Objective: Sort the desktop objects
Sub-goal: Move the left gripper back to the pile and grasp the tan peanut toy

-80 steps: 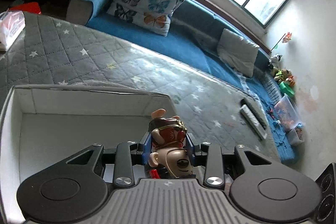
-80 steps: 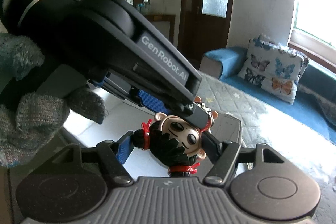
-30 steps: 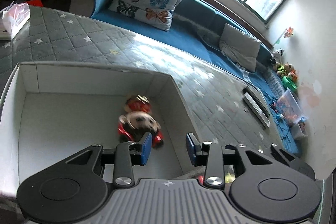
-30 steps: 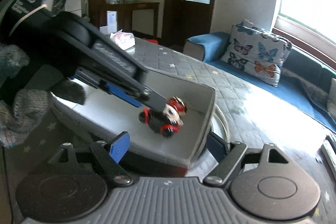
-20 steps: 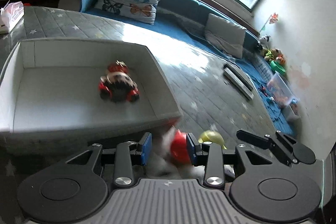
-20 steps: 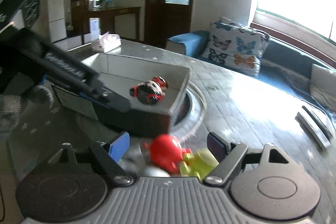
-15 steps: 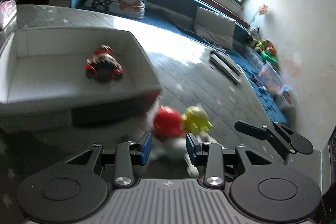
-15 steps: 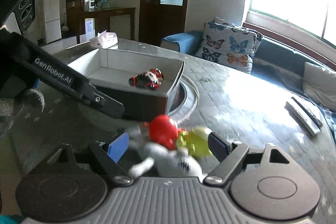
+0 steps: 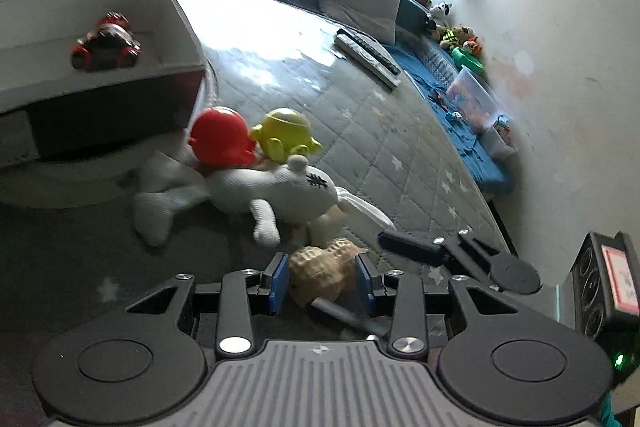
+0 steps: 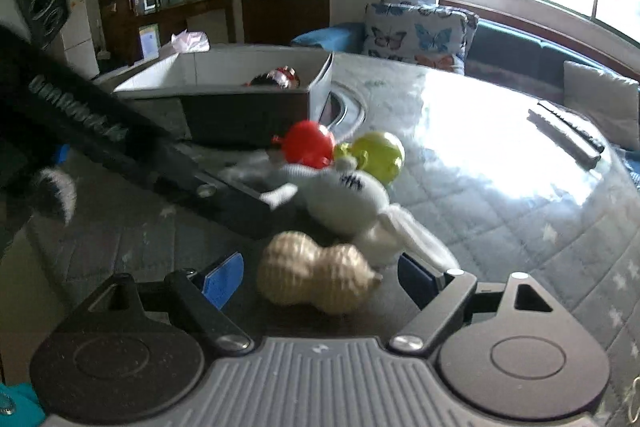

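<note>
A white box [image 9: 176,11] holds a red and black figurine [image 9: 105,43]. In front of it lie a red toy [image 9: 220,137], a yellow-green toy [image 9: 286,133], a white plush [image 9: 276,195] and a tan peanut-shaped toy [image 9: 320,271]. My left gripper [image 9: 322,281] is open, with its blue pads on either side of the peanut toy. My right gripper [image 10: 320,277] is open and wide, with the same peanut toy [image 10: 316,277] between its fingers. The box [image 10: 248,107], red toy [image 10: 310,143], yellow-green toy [image 10: 378,155] and plush [image 10: 344,199] show beyond it.
A grey quilted cover [image 9: 380,131] with stars covers the table. Two remote-like bars [image 9: 366,53] lie at the far side. A tissue pack [image 10: 190,41] sits behind the box. A blue sofa with a butterfly pillow [image 10: 416,31] stands behind the table.
The figurine was let go into the box. Both grippers then pulled back from the box and dropped low over the toy pile, now bracketing the peanut toy.
</note>
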Motion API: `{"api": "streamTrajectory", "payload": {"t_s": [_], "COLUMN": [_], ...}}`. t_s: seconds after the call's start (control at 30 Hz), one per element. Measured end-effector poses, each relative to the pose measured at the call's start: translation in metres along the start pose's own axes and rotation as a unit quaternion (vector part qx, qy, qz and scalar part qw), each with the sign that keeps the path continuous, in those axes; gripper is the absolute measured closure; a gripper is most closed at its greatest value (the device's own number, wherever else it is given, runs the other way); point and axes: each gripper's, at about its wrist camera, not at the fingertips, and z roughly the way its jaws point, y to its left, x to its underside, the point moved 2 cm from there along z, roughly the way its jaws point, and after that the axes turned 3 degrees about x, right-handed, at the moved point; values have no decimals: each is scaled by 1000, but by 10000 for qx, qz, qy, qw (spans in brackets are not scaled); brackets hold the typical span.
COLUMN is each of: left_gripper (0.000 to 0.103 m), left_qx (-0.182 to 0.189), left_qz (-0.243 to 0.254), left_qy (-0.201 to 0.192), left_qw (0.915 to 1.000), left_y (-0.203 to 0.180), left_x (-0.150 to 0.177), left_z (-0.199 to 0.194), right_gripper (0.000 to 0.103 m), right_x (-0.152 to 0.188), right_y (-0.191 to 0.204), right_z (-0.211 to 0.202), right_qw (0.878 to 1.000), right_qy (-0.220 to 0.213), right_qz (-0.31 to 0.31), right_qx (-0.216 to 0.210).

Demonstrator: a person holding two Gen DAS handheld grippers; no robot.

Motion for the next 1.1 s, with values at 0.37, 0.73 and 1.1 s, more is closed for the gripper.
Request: {"api": "streamTrajectory", "payload": {"t_s": [0.37, 0.73, 1.1], "left_gripper": [64, 62, 55], "left_qx": [-50, -57, 97], "left_qz": [-104, -23, -26], "left_qy": [193, 449, 695], "left_qw": [9997, 9990, 9975], "left_y": [7, 12, 13], "left_x": [-4, -5, 0], "left_z": [24, 31, 43], "right_gripper": [27, 27, 29], "right_x": [-41, -51, -85], "right_y": [-65, -83, -97], "right_z": [76, 109, 138], "right_qw": [9998, 9999, 9998], "right_qy": [172, 146, 174], "right_qz": [75, -33, -105], "right_qx": [-29, -44, -48]}}
